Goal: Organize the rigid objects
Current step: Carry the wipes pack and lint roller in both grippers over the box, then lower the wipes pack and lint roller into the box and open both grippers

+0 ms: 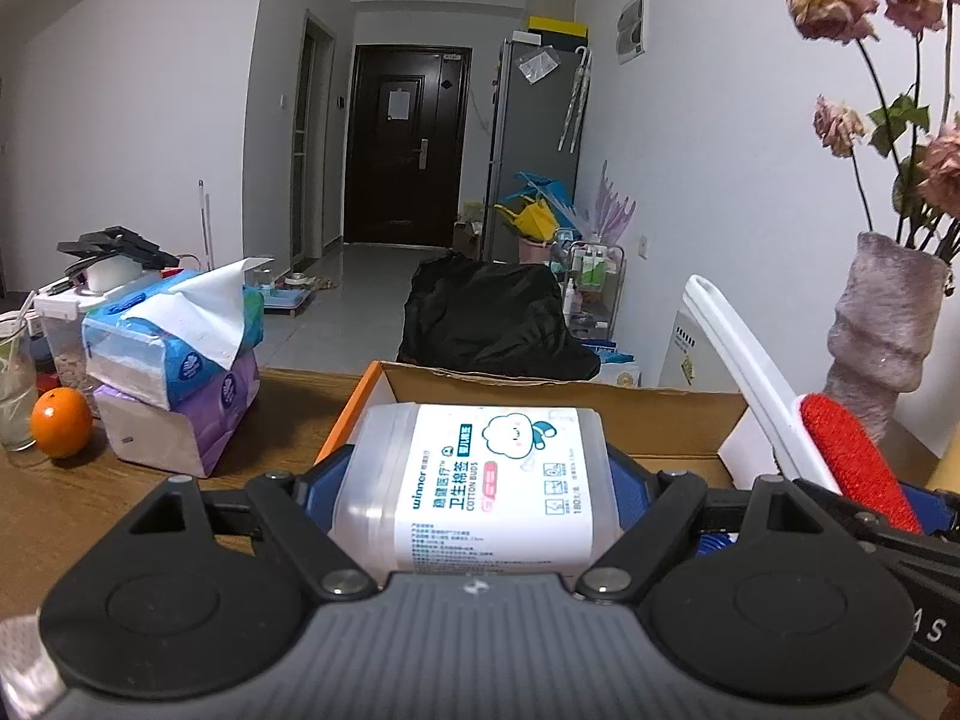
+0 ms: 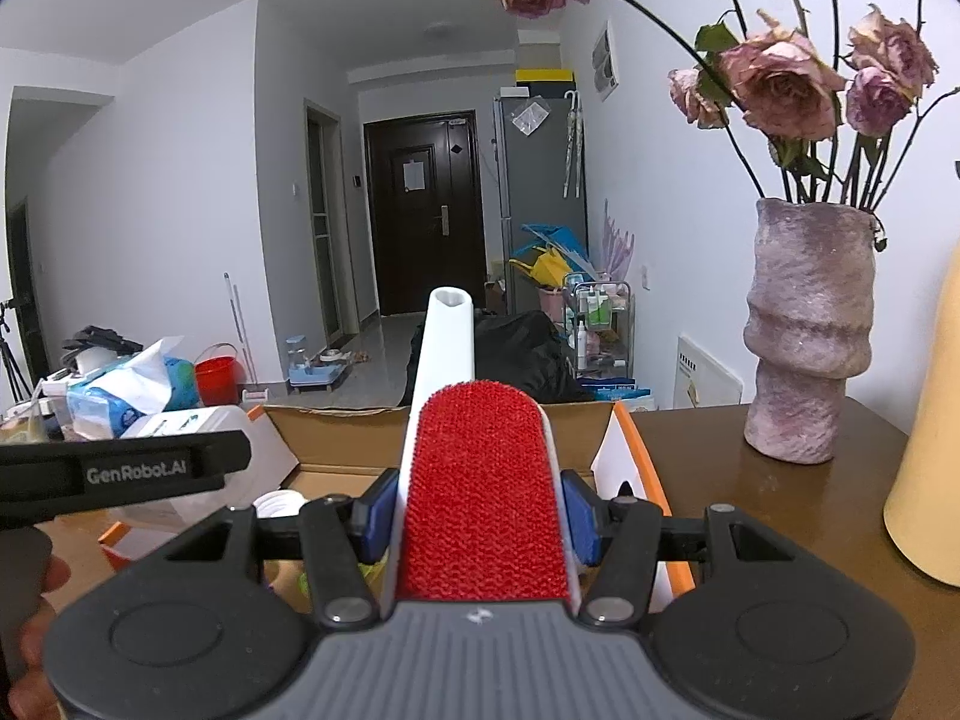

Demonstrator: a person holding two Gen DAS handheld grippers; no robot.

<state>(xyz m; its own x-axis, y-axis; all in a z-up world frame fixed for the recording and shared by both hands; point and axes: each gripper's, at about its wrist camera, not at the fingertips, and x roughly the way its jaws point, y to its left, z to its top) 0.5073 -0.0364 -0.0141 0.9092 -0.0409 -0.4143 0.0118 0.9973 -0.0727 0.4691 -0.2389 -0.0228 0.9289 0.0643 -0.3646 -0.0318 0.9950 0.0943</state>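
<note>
While the cotton-bud box (image 1: 480,480) is clamped in the left hand-held gripper (image 1: 480,489) just short of the cardboard box (image 1: 540,399), the lint brush (image 2: 483,480) is clamped in the right hand-held gripper (image 2: 480,516) beside it, its handle aimed straight ahead over the same cardboard box, equally near.

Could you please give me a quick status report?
Left gripper shut on clear plastic cotton-bud box. Right gripper shut on red-and-white lint brush. Both above open cardboard box; nothing blocking.
</note>
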